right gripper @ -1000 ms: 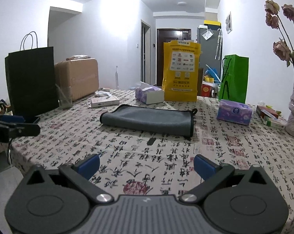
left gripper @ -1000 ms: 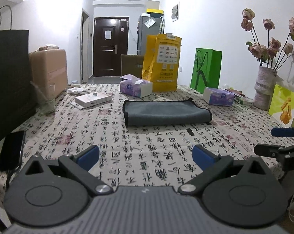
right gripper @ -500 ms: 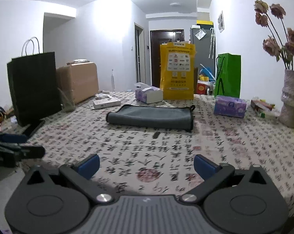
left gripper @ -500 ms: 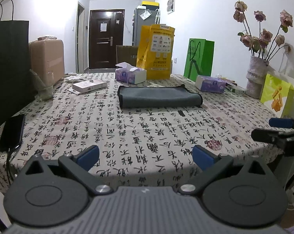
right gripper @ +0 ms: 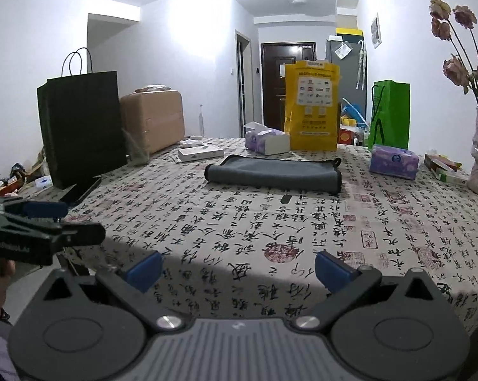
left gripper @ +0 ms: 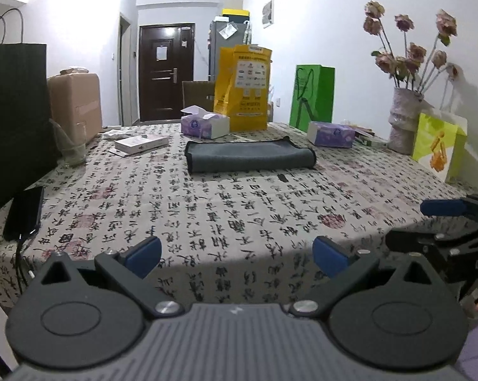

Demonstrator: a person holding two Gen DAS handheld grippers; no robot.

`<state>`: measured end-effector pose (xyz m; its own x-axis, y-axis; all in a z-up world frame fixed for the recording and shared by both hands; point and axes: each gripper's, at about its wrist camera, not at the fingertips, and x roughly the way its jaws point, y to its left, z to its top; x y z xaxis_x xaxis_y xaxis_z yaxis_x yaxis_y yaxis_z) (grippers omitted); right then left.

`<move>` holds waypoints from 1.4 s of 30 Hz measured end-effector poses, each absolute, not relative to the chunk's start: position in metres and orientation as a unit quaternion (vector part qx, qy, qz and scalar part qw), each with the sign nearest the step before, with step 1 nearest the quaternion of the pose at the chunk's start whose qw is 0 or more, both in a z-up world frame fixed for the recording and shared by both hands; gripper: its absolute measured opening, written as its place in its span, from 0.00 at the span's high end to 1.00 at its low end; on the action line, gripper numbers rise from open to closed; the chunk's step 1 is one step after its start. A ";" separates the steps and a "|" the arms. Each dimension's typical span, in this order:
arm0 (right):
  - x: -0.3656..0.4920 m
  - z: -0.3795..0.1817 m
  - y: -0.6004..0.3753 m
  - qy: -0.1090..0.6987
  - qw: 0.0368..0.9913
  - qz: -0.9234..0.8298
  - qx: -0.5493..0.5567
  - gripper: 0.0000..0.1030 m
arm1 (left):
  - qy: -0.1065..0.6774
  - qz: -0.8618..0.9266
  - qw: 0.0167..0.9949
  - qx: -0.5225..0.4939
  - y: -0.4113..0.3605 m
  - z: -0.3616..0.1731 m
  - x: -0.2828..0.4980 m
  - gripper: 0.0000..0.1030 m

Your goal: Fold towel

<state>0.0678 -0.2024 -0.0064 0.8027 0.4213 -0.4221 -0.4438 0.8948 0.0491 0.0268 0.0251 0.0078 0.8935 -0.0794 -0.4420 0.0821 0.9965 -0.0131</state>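
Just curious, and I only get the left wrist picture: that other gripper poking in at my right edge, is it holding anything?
Observer: No. Its own camera shows the right gripper wide open, with only the tablecloth between its fingers.
Operator: And what's hidden behind the black bag?
Observer: Past the black bag, the right wrist view shows a clutter of small boxes on the floor beside the table.

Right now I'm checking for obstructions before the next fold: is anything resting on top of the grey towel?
No: the grey towel lies folded on the patterned tablecloth with its upper surface bare.
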 end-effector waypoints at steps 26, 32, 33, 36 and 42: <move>0.041 -0.007 -0.224 0.215 0.952 0.216 0.003 0.00 | 0.216 -0.020 0.976 -0.008 0.022 0.011 0.000 0.00; 0.042 -0.008 -0.224 0.217 0.952 0.214 0.002 0.00 | 0.216 -0.020 0.976 -0.008 0.022 0.011 -0.001 0.00; 0.042 -0.008 -0.223 0.218 0.952 0.214 0.001 0.00 | 0.216 -0.020 0.976 -0.008 0.022 0.011 -0.001 0.00; 0.041 -0.008 -0.223 0.217 0.953 0.213 -0.001 0.00 | 0.215 -0.019 0.976 -0.008 0.022 0.011 0.000 0.00; 0.043 -0.008 -0.224 0.218 0.953 0.213 0.001 0.00 | 0.215 -0.019 0.976 -0.007 0.020 0.013 -0.001 0.00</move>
<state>0.0427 -0.2237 -0.0079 0.8145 0.4058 -0.4145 -0.4050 0.9094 0.0944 -0.0007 0.0203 0.0126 0.9070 -0.0401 -0.4193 0.0344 0.9992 -0.0212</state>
